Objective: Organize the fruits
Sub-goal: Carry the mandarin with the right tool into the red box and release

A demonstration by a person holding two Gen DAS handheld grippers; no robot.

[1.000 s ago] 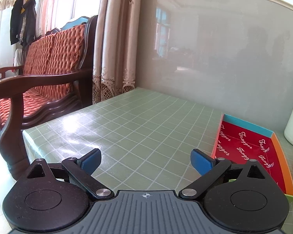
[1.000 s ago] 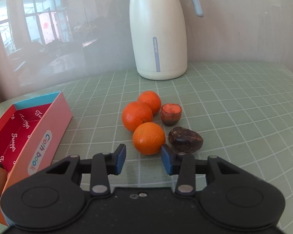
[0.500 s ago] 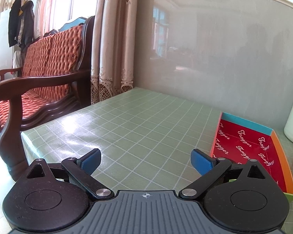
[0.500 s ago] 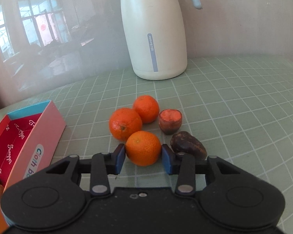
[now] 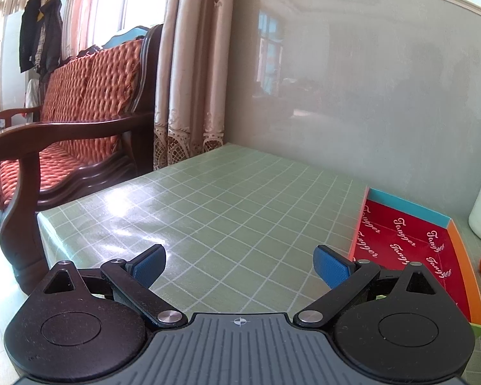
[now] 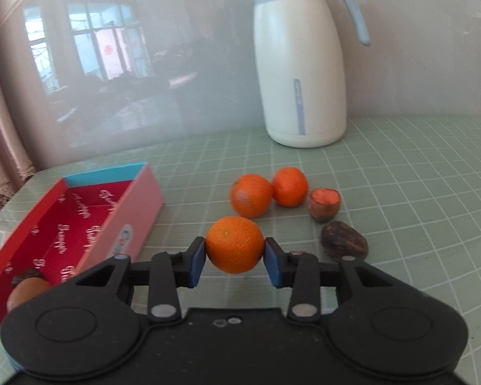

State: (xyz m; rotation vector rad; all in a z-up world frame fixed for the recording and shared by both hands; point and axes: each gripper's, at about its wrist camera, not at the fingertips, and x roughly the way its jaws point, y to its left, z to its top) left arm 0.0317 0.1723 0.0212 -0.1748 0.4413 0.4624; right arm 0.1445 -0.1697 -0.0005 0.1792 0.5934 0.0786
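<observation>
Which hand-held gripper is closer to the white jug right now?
Right. The right hand-held gripper faces the white jug across the fruit, holding an orange. The left hand-held gripper sits beyond the box.

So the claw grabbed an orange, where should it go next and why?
Probably carry it sideways to the open red box on its left. The right gripper has its pads shut on the orange, seemingly lifted off the green tablecloth. The box already holds a brown fruit at its near end, with bare red floor beyond it to set the orange on.
</observation>
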